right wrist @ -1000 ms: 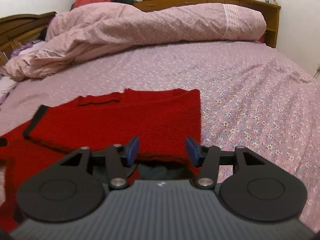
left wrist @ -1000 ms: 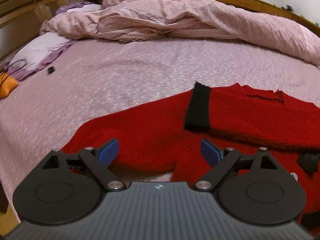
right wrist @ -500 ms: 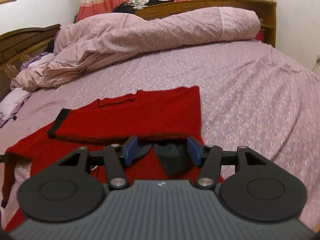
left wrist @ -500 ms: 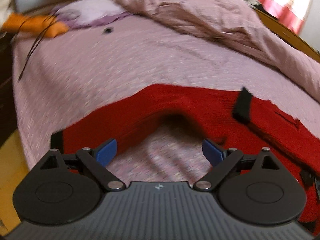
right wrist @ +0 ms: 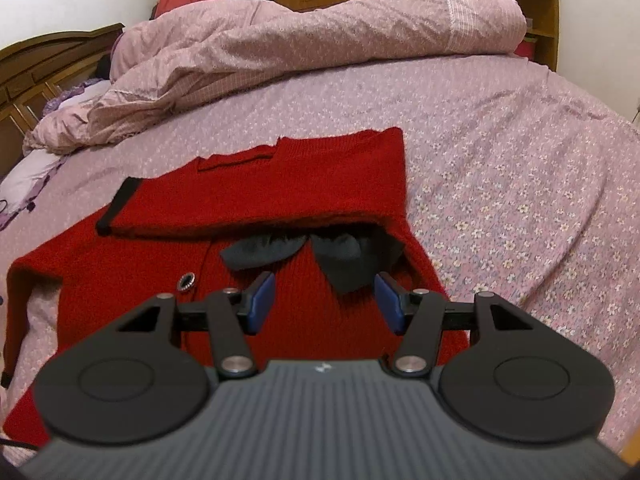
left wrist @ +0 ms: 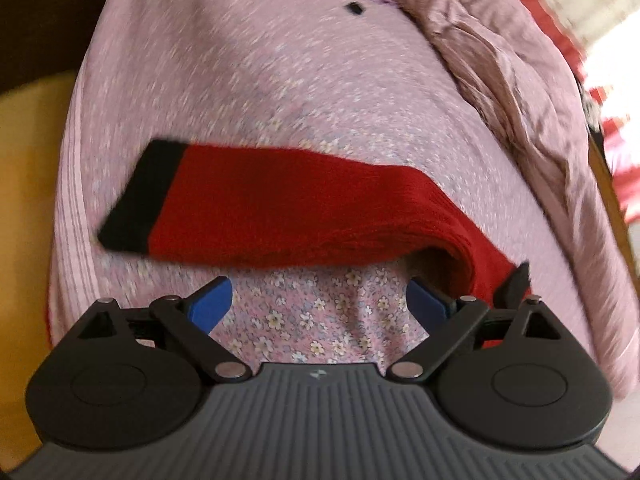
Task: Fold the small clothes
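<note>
Red knit cardigan spread on the floral bed sheet, one sleeve already folded across the chest, its black cuff toward the left edge of the right wrist view. Dark bow at the neckline, lying just ahead of the right gripper. Right gripper half-open, nothing between the blue pads, hovering over the cardigan's front near the button.

Left gripper spread wide, empty, only bare sheet showing between its fingers. Just ahead of it, the other sleeve, unfolded, long axis running crosswise to the gripper's pointing line, black cuff at the far left, shoulder end bending down past the right finger. Picture blurred; contact between that finger and the knit not possible to tell.

Likely next: a pinch near this sleeve's cuff and a carry across the body. Left gripper plainly the nearer one; cuff off to its left, so a sideways shift probably needed first.
</note>
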`<action>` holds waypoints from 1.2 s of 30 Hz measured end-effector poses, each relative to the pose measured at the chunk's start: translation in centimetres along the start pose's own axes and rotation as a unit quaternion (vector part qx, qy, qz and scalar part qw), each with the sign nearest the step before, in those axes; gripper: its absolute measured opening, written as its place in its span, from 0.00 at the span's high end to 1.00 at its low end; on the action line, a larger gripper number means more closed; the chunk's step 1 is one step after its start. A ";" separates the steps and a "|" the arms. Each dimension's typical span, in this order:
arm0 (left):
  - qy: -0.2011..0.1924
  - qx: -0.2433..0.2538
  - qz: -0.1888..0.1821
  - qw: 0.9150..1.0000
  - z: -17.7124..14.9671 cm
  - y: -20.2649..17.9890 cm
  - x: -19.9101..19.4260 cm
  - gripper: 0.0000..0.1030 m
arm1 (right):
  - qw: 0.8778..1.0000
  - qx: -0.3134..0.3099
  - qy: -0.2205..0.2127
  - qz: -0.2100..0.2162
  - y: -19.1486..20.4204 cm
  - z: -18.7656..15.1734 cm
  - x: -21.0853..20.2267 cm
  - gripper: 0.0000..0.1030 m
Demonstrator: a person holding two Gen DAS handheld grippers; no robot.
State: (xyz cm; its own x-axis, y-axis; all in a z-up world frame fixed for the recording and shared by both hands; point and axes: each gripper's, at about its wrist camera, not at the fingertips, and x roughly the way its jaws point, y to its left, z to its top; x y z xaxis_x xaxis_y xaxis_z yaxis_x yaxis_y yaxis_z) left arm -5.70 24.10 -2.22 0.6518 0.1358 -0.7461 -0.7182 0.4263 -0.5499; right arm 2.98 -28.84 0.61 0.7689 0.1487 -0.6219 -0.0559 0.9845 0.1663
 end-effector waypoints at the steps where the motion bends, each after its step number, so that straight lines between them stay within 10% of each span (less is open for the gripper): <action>1: 0.006 -0.021 -0.007 1.000 0.0 0.4 0.2 0.07 | 1.000 0.000 0.001 0.001 0.0 -0.1 0.0 0.44; 11: -0.001 -0.166 -0.066 0.984 2.0 2.4 2.7 0.07 | 1.000 -0.004 0.014 0.007 0.6 -0.7 0.8 0.44; 20: 0.000 -0.198 -0.052 0.979 2.7 4.4 4.5 0.16 | 1.000 -0.003 0.020 0.007 0.6 -0.9 1.2 0.44; 28: -0.024 -0.099 -0.082 0.991 3.8 3.0 3.6 0.75 | 1.000 0.003 0.013 0.005 0.7 -1.0 1.0 0.44; 36: -0.103 -0.014 -0.128 0.986 6.6 -0.4 -0.4 0.80 | 1.000 0.019 -0.005 0.002 0.3 -0.6 0.5 0.44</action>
State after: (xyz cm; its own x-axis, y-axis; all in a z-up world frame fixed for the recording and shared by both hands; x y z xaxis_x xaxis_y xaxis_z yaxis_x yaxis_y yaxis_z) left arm -4.08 29.75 0.72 0.8462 0.2074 -0.4908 -0.5284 0.4453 -0.7228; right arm 2.91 -28.44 -0.13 0.7750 0.1506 -0.6138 -0.0342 0.9798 0.1972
